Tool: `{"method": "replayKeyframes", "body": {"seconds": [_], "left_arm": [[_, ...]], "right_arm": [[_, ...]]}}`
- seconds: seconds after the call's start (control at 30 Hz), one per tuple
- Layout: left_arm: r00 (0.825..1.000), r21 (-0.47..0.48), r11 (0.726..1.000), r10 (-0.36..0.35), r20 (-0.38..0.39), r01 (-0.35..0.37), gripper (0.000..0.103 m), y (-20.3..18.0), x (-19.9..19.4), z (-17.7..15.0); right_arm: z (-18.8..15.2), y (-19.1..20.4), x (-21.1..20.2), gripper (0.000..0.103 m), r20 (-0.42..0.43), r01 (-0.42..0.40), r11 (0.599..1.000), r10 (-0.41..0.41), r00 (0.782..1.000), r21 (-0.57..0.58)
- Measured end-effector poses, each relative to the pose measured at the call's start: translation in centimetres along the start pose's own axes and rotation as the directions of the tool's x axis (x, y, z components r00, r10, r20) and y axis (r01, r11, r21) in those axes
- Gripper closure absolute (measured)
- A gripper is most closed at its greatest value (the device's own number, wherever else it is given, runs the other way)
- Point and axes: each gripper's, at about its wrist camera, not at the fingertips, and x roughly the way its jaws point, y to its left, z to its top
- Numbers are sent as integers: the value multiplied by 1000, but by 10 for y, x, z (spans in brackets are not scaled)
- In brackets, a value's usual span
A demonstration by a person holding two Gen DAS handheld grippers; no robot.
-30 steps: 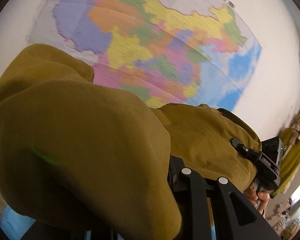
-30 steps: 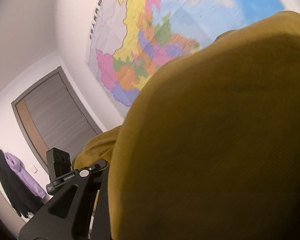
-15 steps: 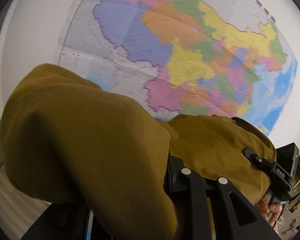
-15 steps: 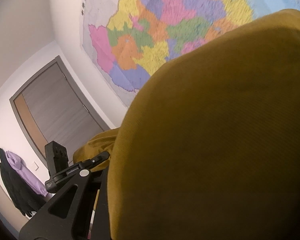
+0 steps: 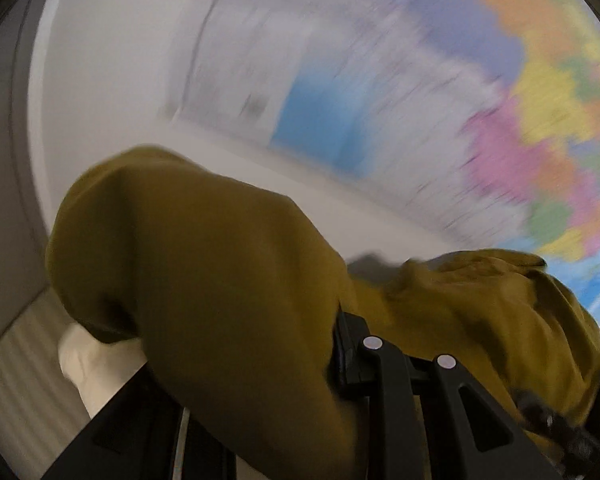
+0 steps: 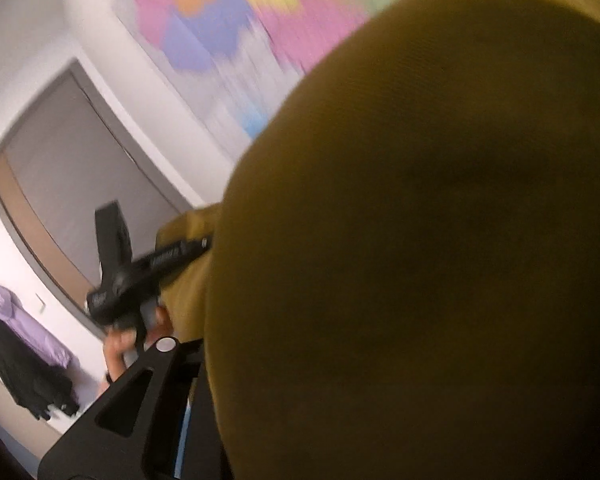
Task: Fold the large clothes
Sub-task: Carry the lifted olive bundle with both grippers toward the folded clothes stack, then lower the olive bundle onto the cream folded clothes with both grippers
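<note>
Both grippers carry one mustard garment (image 5: 228, 280), held up in the air in front of a wall map (image 5: 520, 120); no desk or other surface under it is in view. Left gripper (image 5: 340, 344): cloth drapes over the fingers and hides the tips, so it appears clamped on the garment, though the contact itself is covered. Right gripper (image 6: 204, 360): the garment (image 6: 420, 240) fills most of its view and buries the fingers; its jaws have just been opening a little, with cloth between them, and whether the hold is firm cannot be told. The left gripper (image 6: 140, 272) and the hand (image 6: 128, 344) on it show in the right view, with cloth running across between the two tools. Both views are smeared. Judgement: the garment is being carried toward laying out. To do this well, keep the two holds level and apart so the cloth hangs taut between them, lower the hanging edge first, and release only once the cloth rests flat. Risk: a slackening right hold may drop one corner
</note>
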Motion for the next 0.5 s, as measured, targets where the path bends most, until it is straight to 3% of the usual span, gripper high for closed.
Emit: {"method": "replayKeyframes", "body": {"seconds": [0.17,0.23,0.3,0.37,0.4,0.43,0.5], "left_arm": [[1000,-32,999,3,-10,-4,74,21,3,-20],[999,-28,999,25,-25,-25,71,25,3,-24],[998,-25,999,47,-43,-48,69,29,4,-28],[997,-24,998,54,-47,-55,66,30,1,-32],[997,-28,998,61,-55,-63,65,30,0,-33],[996,-37,997,61,-57,-63,65,30,-6,-34],[996,-29,997,70,-48,-72,62,25,-20,-37]], "right_arm": [[-24,3,-22,56,-86,-33,999,31,996,-21],[-34,5,-44,32,-101,-42,998,39,994,-36],[-45,5,-71,19,-94,-26,997,19,995,-71],[-49,4,-93,21,-105,5,993,-17,994,-116],[-53,2,-108,27,-102,18,990,-32,994,-138],[-56,0,-125,35,-83,40,987,-54,995,-158],[-48,-8,-140,40,-18,97,979,-101,995,-179]]}}
